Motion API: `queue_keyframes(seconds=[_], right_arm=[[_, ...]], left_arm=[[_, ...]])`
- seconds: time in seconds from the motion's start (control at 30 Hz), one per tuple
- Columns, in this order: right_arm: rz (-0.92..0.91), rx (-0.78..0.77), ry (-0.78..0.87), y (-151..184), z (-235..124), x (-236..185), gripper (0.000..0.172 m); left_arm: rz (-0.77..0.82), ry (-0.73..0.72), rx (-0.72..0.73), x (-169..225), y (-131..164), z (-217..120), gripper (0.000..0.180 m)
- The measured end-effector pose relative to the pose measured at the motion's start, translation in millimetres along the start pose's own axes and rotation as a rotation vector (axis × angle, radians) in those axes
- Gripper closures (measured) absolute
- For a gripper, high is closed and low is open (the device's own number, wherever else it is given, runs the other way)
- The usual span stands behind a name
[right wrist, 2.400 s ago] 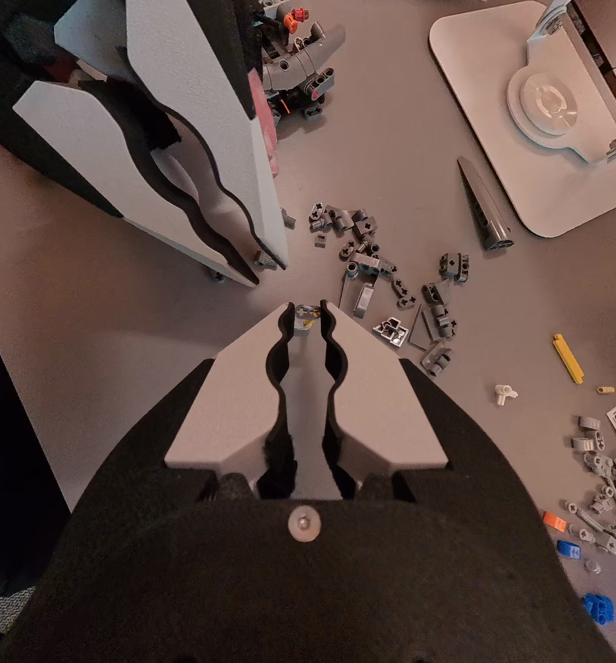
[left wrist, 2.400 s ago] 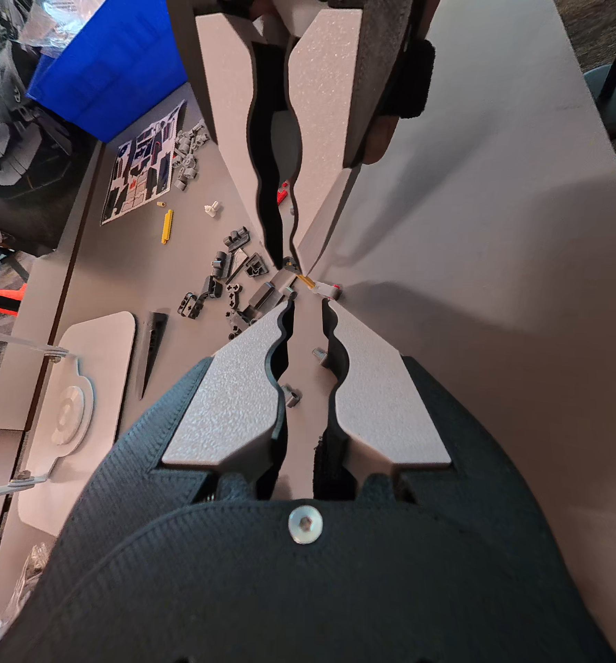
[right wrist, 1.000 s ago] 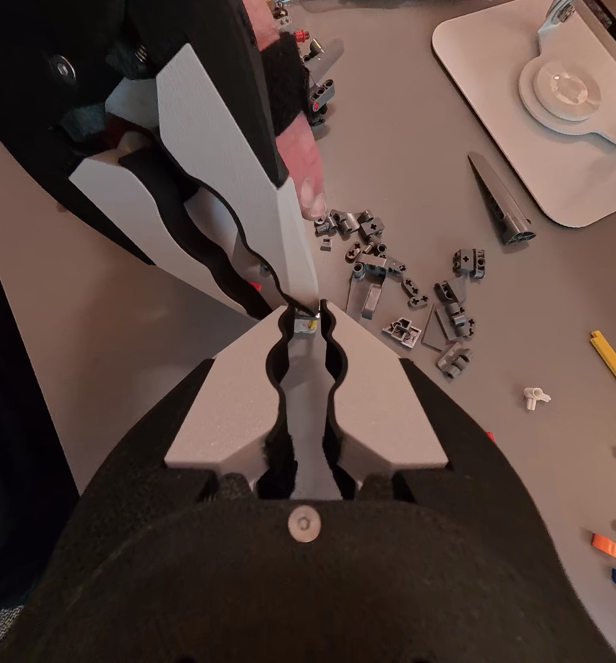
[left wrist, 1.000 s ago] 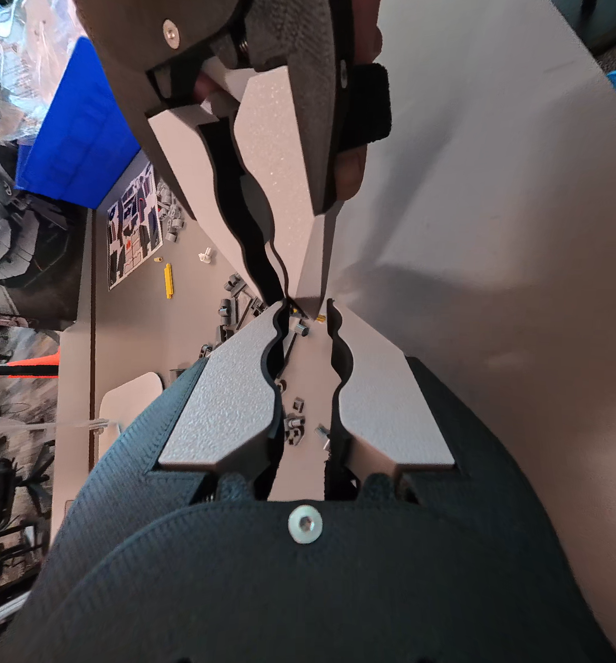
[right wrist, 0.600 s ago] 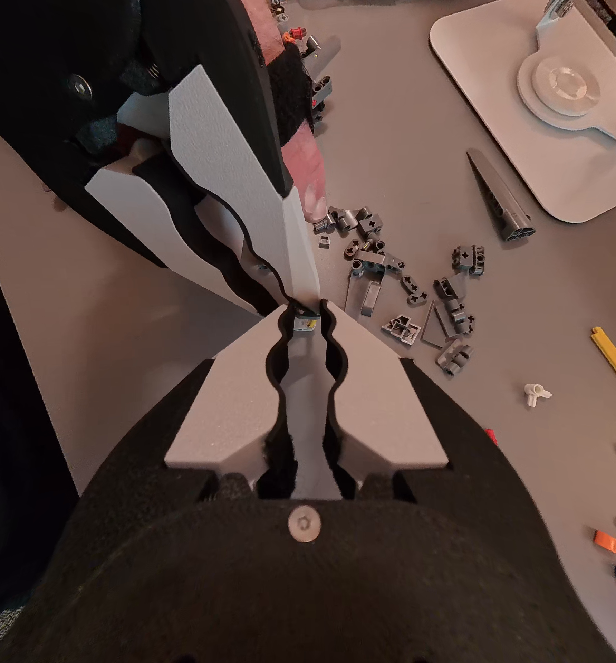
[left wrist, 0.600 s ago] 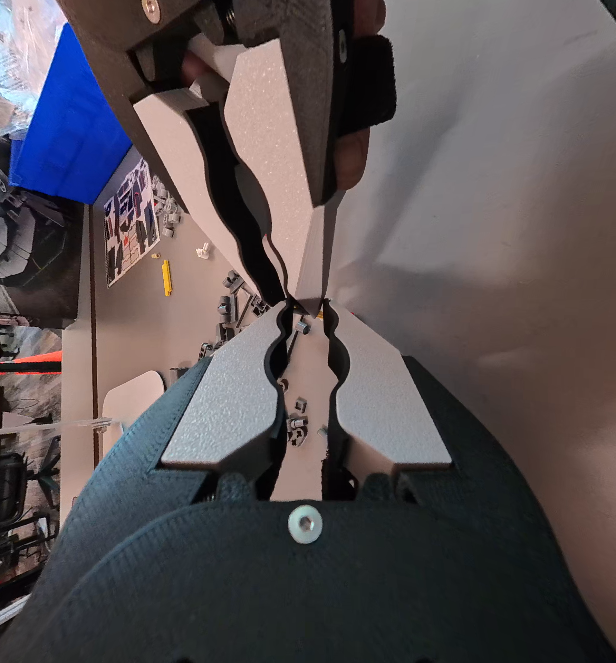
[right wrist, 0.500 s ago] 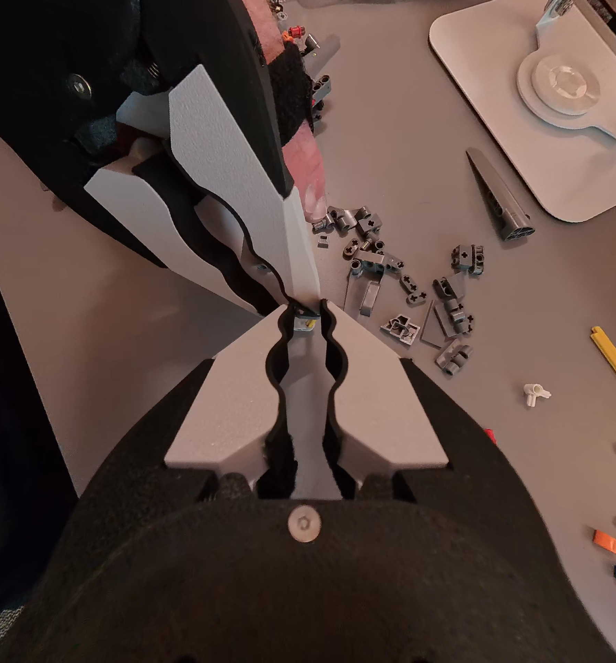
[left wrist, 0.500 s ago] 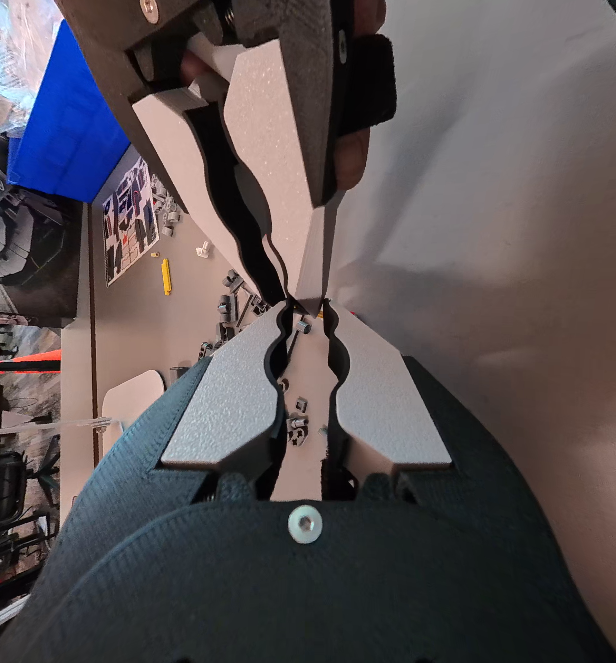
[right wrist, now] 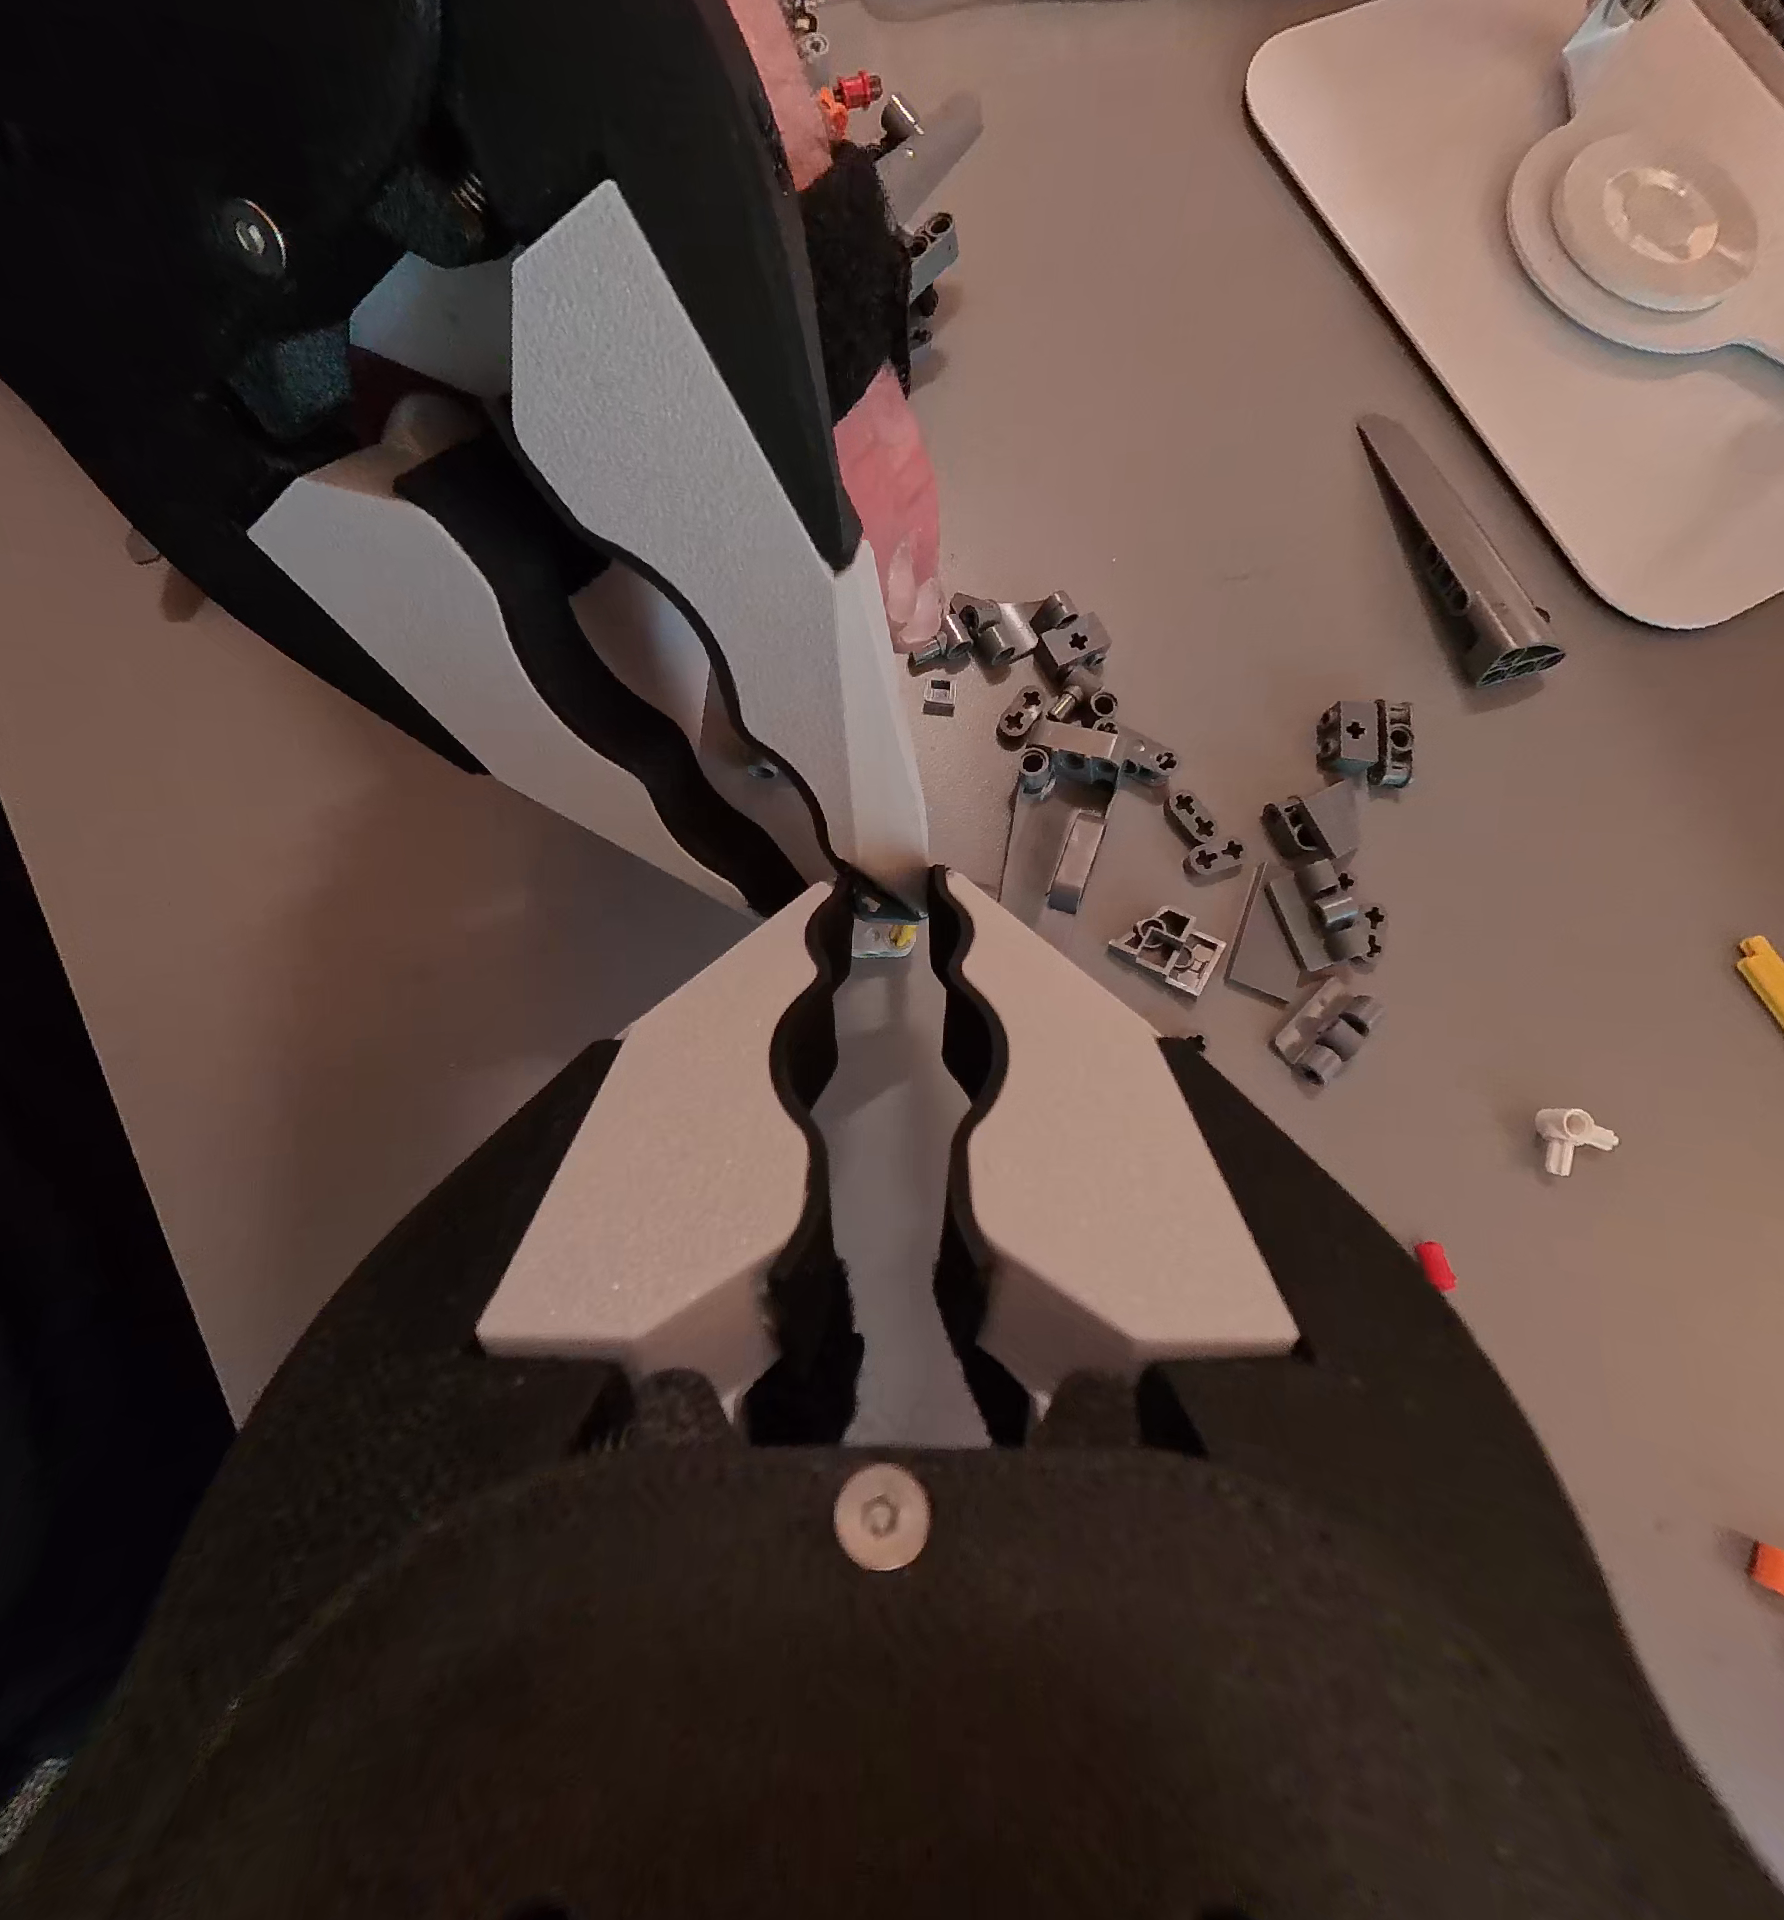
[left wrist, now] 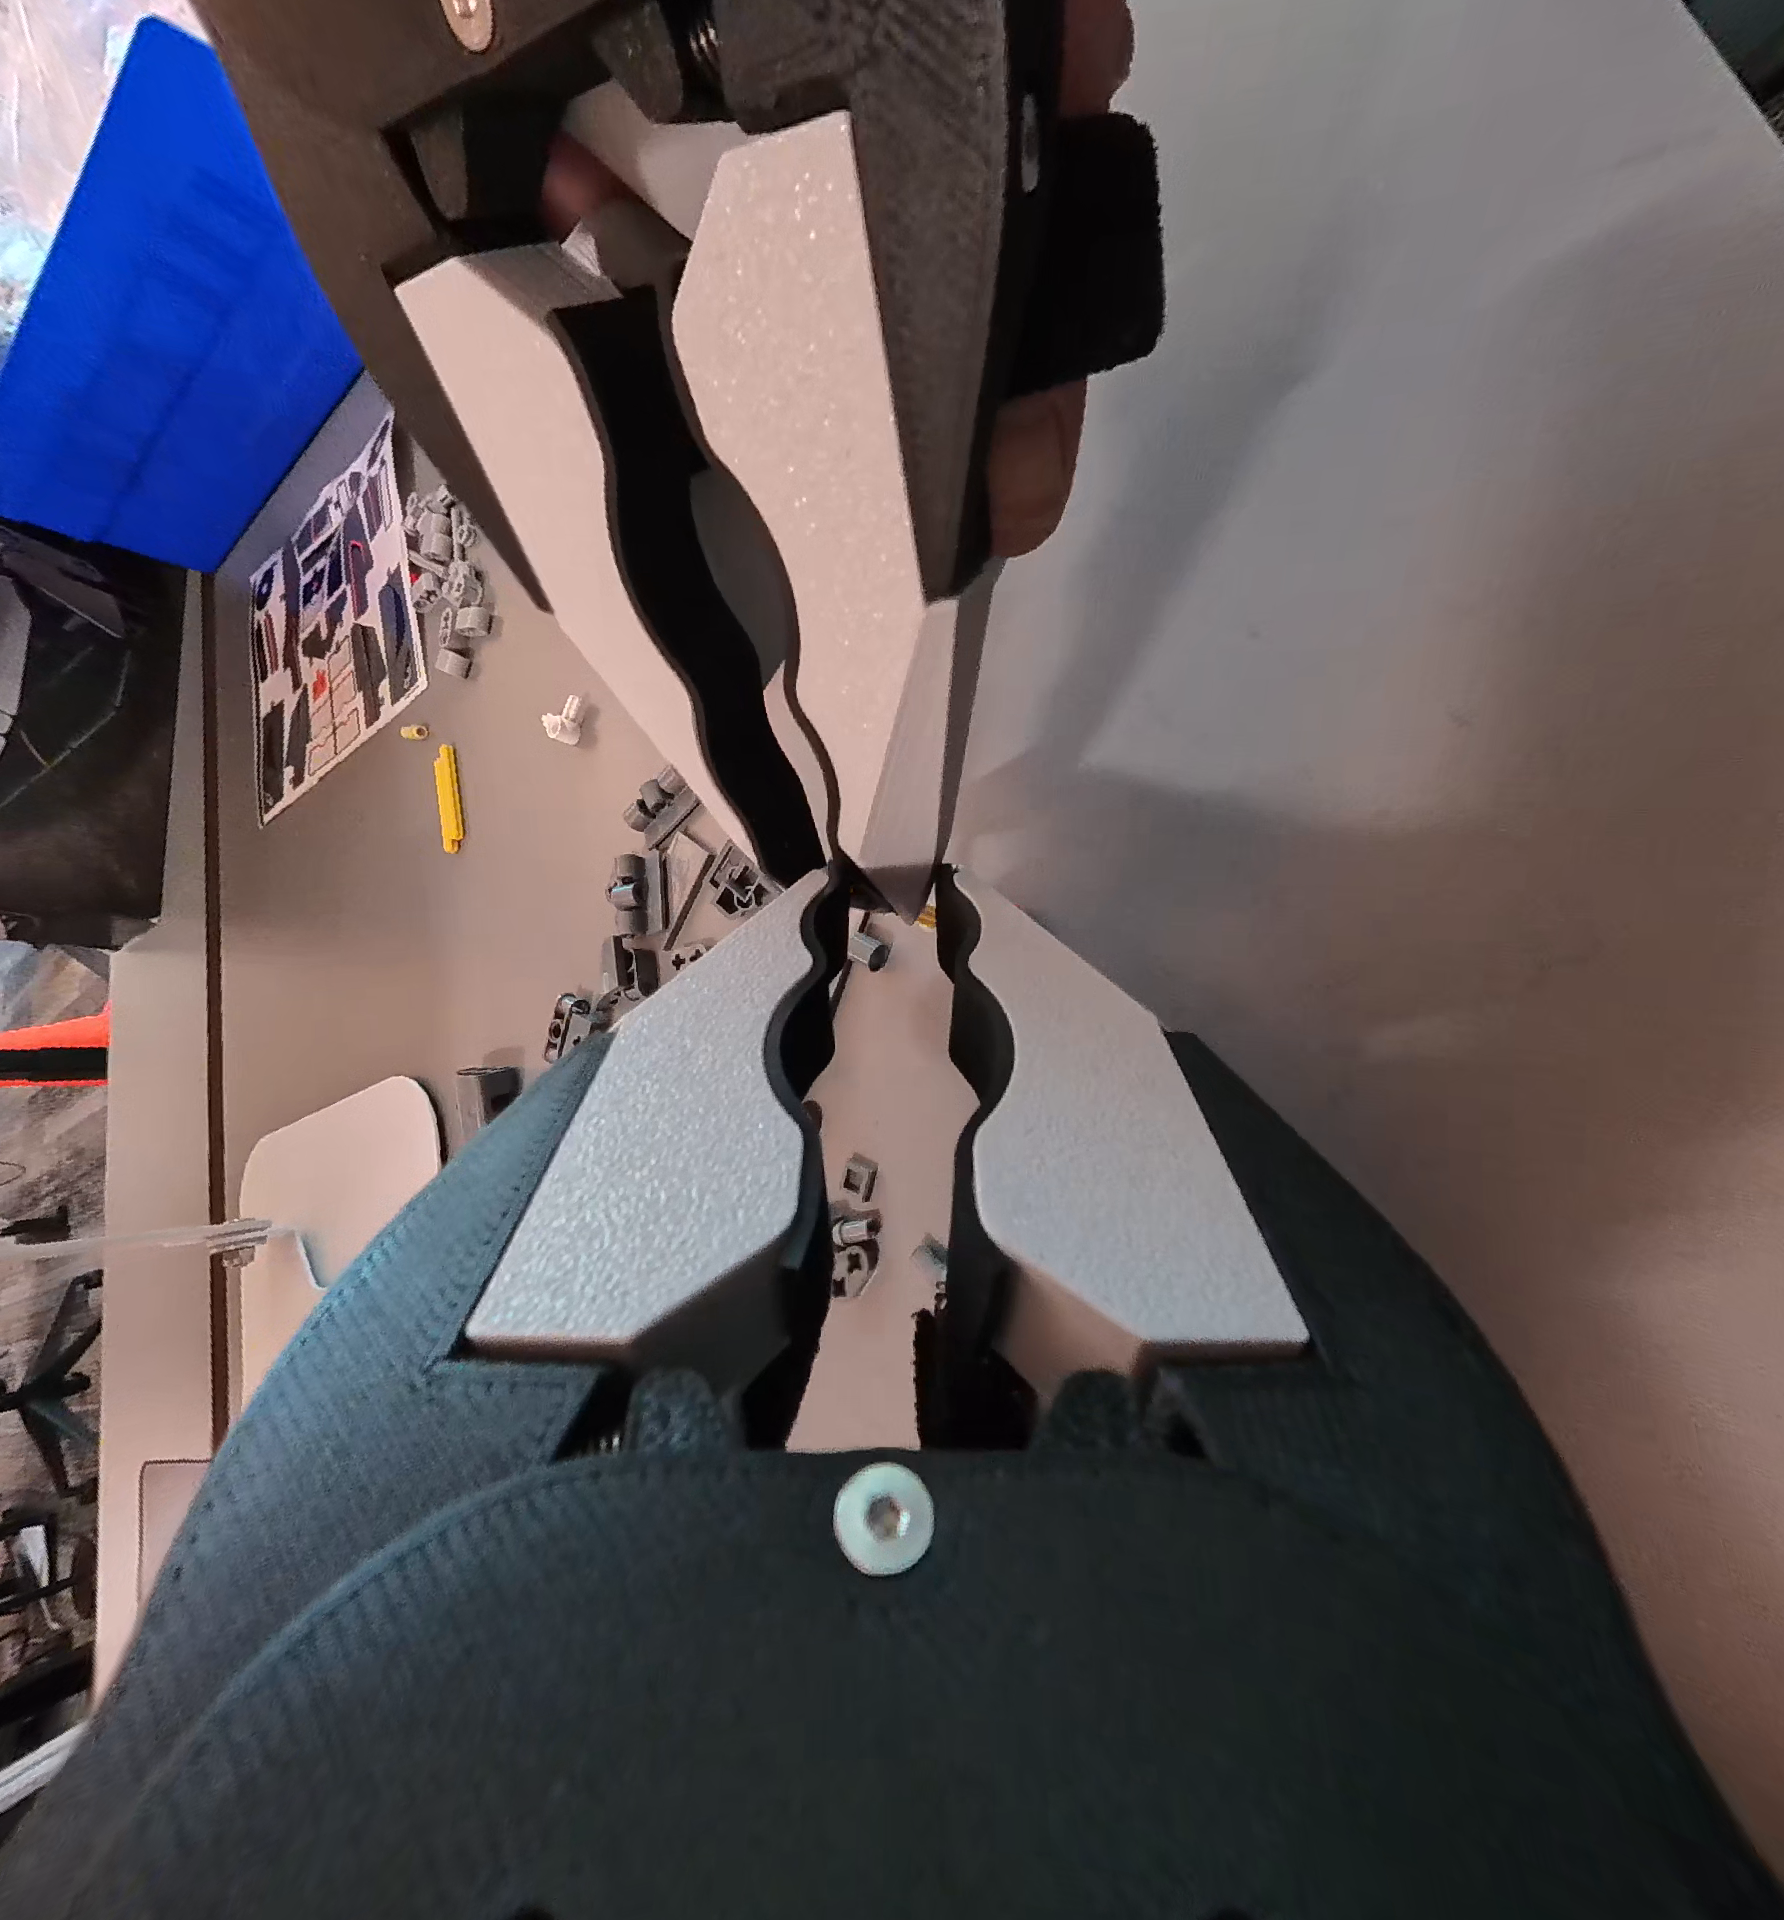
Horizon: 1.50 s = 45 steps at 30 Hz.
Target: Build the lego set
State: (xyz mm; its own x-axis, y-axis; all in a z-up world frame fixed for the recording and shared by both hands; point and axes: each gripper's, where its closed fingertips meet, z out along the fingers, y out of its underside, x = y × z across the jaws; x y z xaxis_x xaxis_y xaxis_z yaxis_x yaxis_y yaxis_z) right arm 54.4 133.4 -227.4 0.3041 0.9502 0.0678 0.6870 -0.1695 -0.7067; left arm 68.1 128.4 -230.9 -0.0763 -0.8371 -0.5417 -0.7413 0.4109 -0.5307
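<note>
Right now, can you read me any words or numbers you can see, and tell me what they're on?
No words or numbers can be read in either view.
printed sheet on the table: only dark and red shapes show; any writing is too small to read.
blue bin: no writing shows on it.

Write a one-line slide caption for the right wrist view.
Right gripper clamps a small grey piece tip-to-tip with the left gripper, grey parts scattered beside.

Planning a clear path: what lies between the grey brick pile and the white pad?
A dark tapered piece, flat on the table; the right wrist view shows it.
</note>
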Motion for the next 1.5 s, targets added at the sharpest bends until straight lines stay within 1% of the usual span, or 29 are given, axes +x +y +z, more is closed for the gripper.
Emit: queue_keyframes(seconds=[0.63, 0.8, 0.9, 1.13, 1.3, 1.5], right_arm=[[-0.001, -0.006, -0.011, 1, 1, -2, 0.159], [-0.020, 0.004, 0.013, 0, 0, -2, 0.159], [-0.013, 0.026, 0.037, -1, -2, 1, 0.149], [-0.012, 0.036, 0.039, -1, -4, 0, 0.150], [0.002, 0.041, 0.042, 5, -8, 1, 0.152], [-0.001, 0.053, 0.047, 10, -12, 1, 0.151]], left_arm=[[-0.027, 0.001, -0.002, 2, 1, -1, 0.165], [-0.025, 0.004, 0.005, 2, 0, -1, 0.165], [-0.036, 0.008, 0.023, 4, -2, -2, 0.165], [-0.022, 0.004, 0.027, 4, -3, -3, 0.165], [-0.049, 0.021, 0.055, 2, -5, -10, 0.165], [-0.042, 0.025, 0.035, 5, -2, -7, 0.163]])
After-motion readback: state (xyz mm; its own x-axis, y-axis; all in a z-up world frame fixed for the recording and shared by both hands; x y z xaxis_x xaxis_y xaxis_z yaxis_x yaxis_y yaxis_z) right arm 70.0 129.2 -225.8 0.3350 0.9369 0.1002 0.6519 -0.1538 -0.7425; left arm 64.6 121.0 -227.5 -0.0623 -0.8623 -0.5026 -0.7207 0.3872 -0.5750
